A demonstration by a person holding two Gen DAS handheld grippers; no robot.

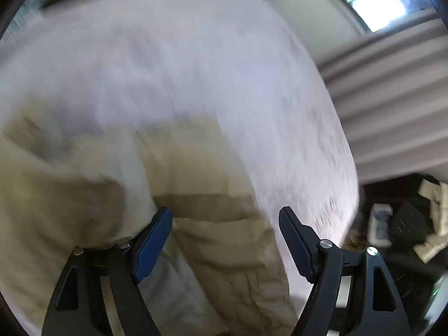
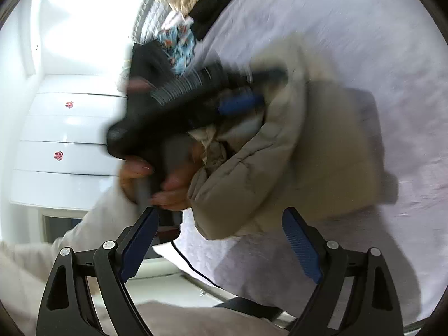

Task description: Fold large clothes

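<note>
With both the left gripper [image 1: 225, 242] and the right gripper [image 2: 221, 247] released and empty, the bulky beige padded jacket [image 1: 212, 196] just ahead on the white-sheeted bed [image 1: 173, 64] wants a fresh, even bite on its near edge.

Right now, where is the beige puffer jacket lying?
The beige puffer jacket lies bunched on the white bedsheet. In the right wrist view it sits at centre, beside the left claw; in the left wrist view it fills the lower left.
</note>
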